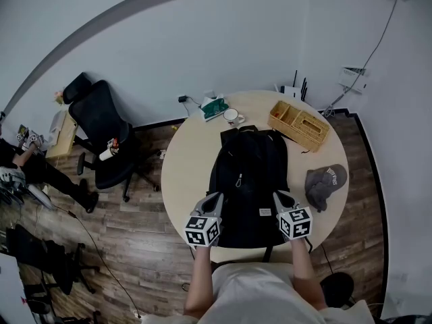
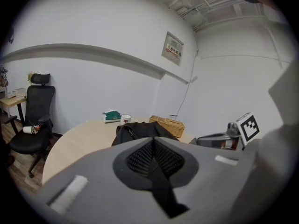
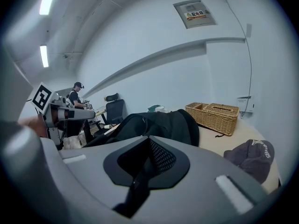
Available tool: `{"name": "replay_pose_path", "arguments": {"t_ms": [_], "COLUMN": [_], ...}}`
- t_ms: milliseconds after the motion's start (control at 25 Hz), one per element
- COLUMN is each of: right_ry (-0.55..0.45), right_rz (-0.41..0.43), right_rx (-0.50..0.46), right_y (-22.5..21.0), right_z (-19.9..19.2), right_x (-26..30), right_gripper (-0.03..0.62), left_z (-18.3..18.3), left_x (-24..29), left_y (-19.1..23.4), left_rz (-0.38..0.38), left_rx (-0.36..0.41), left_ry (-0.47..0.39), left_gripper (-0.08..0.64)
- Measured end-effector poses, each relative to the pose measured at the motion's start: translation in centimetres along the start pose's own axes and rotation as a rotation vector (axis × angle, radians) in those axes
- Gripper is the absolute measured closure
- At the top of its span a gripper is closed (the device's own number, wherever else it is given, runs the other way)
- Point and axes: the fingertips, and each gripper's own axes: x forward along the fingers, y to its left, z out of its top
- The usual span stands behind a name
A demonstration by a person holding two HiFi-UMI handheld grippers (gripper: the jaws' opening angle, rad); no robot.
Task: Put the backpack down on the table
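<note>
A black backpack (image 1: 248,174) lies flat on the round wooden table (image 1: 187,160), its top pointing away from me. My left gripper (image 1: 214,198) sits at its near left corner and my right gripper (image 1: 278,197) at its near right corner. In the left gripper view the jaws of the left gripper (image 2: 154,158) are closed with black mesh and a black strap pinched between them, and the backpack (image 2: 136,130) lies beyond. The right gripper (image 3: 148,158) is likewise shut on black mesh and strap, with the backpack (image 3: 161,123) rising behind it.
A wicker basket (image 1: 299,121) stands at the table's far right, and a grey cap (image 1: 325,183) lies right of the backpack. A mug (image 1: 232,115) and a green box (image 1: 214,106) sit at the far edge. A black office chair (image 1: 104,132) stands left of the table.
</note>
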Motion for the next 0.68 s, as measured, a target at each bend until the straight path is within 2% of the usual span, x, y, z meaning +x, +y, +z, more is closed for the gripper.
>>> {"name": "replay_pose_path", "arguments": {"t_ms": [680], "right_ry": [0.014], "right_rz": [-0.001], "right_rx": [-0.031], "right_y": [0.53], "right_z": [-0.1], "right_x": [0.15], "right_gripper": [0.592], "left_z": [-0.31], "left_x": [0.09], "left_y": [-0.1], "left_rz": [0.005], "left_rx": [0.011], "left_ry": [0.015], "left_gripper": [0.503]}}
